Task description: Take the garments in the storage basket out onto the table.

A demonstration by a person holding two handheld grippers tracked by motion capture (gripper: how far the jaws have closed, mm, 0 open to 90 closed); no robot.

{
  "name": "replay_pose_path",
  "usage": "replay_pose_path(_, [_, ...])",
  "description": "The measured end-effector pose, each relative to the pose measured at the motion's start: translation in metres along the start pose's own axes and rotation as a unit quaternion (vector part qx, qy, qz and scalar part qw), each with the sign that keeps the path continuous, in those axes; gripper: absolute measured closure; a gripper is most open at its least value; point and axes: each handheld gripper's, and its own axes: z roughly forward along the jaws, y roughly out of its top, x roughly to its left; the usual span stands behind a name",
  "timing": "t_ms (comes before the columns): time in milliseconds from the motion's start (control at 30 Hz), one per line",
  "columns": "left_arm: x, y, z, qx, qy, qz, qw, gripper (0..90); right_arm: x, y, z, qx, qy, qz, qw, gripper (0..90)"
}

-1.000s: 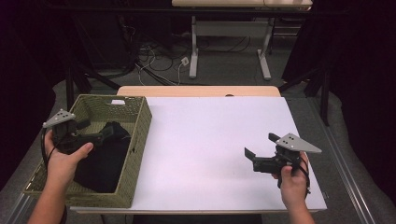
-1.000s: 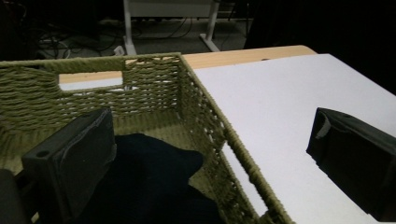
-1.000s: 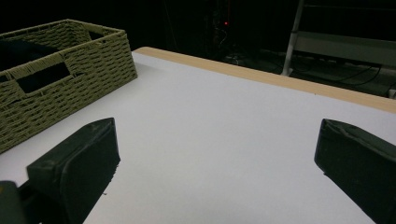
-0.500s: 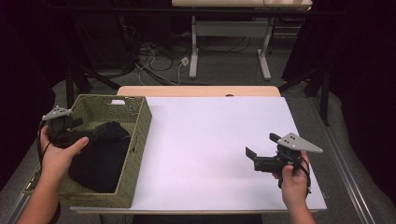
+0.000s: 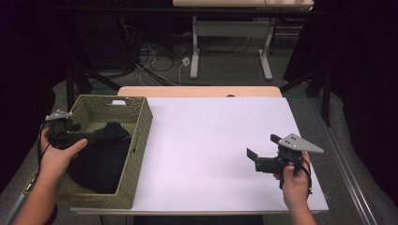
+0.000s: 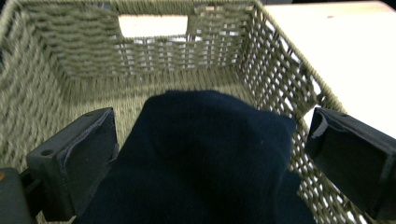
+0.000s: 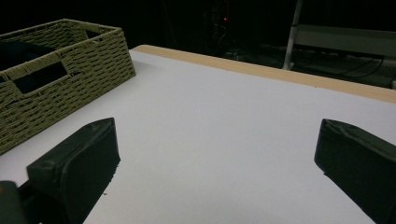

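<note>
Since a second ago the left gripper (image 5: 96,136) has slid back toward the basket's (image 5: 141,140) near-left side, its jaws now spread wide around the dark cloth (image 6: 205,158) lying inside without pinching it. The right gripper (image 5: 259,158) waits over the white table (image 5: 211,136), wide open and empty. The step looks like picking up the cloth; next, close on a fold and lift.

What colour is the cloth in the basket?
Dark navy cloth, clearest in the left gripper view.
</note>
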Motion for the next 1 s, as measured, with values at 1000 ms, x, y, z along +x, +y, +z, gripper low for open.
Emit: replay_pose_path(1000, [-0.001, -0.029, 0.025, 0.091, -0.007, 0.027, 0.9955, 1.5, 0.001, -0.008, 0.01, 0.022, 0.012, 0.003, 0.9997, 0.0])
